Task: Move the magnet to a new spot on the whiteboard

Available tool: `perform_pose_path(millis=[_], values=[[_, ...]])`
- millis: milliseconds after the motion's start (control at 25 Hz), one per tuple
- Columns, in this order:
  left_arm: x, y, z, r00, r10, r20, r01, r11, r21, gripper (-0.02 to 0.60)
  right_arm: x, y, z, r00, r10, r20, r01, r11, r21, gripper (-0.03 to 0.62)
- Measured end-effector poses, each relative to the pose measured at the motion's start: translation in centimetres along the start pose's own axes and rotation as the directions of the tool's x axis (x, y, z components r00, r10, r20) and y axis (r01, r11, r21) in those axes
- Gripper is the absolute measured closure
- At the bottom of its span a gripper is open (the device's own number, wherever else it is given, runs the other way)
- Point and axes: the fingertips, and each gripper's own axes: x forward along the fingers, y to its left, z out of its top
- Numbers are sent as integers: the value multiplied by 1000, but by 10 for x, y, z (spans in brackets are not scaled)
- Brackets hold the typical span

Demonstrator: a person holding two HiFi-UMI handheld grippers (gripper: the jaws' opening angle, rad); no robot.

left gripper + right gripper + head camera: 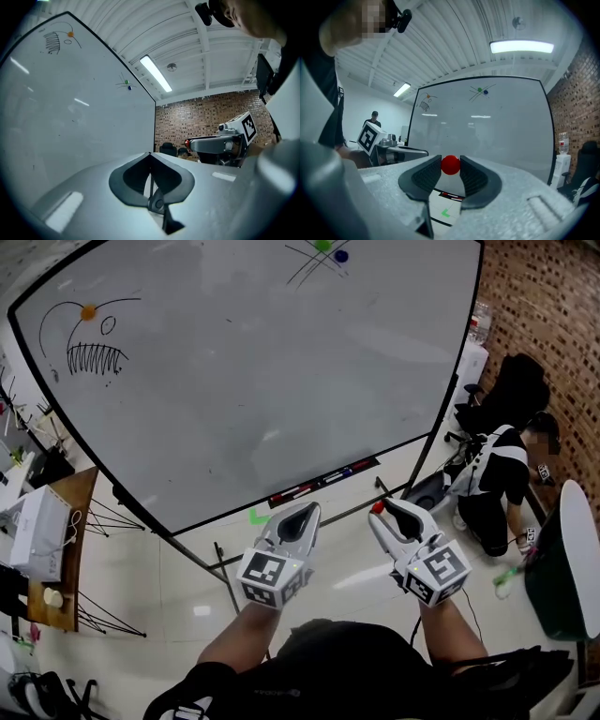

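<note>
I'm gripping the red magnet (450,165) between the pads of my right tool (386,510), clear of the whiteboard (262,371) and below its lower edge. My left tool (150,158) is sitting clenched and empty alongside, also off the whiteboard.

red brick wall (553,324) on the right, pale glossy floor (187,577), a wooden table (66,554) at the left edge (holding a white box (37,532)), white ribbed ceiling (187,42) with a lit strip light (154,73).
</note>
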Motion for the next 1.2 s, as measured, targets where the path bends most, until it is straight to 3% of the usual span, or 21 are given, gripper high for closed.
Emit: perform_pose_path(millis=[320,520,920,1200], values=[[35,18,-10,998,34,-44,-34,999,2,566,47,-35,-1,998,69,-14,-70,997,-40,488],[51,29,-4,992,109,-60,-107,994,38,565,96,-72,27,992,128,15,-125,986,-113,488],[77,33,19,978,209,-24,-209,978,8,566,180,-106,186,946,276,167,-219,930,-295,488],[73,23,1,967,246,-65,-246,969,1,566,212,-109,281,942,259,216,-151,896,-417,488]])
